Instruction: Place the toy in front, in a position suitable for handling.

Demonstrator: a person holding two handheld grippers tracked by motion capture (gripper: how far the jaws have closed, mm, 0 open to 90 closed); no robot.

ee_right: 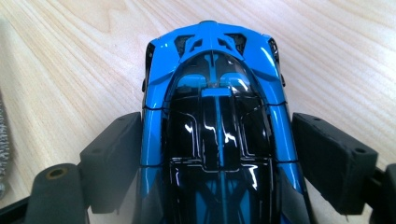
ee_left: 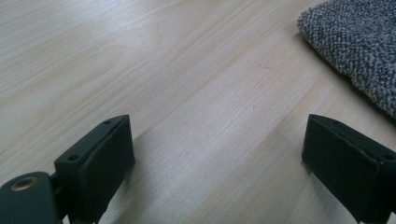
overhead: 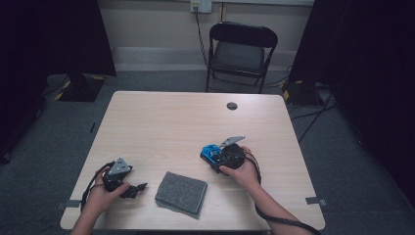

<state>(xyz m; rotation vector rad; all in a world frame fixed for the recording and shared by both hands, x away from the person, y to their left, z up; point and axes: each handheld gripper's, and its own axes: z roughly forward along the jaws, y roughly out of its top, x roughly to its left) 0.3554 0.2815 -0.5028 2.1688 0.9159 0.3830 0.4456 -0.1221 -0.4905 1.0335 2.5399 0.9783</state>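
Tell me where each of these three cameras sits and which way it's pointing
High view: above the person's side, facing forward and down on the table; forearms, both hands, left gripper and right gripper show.
Left gripper view: rides the left gripper, looking low across bare tabletop; its black jaws stand wide apart.
Right gripper view: rides the right gripper, looking down on the blue toy car between its jaws, the left one touching the car, a thin gap at the right one.
Shared: the grey cloth appears in the high and left gripper views.
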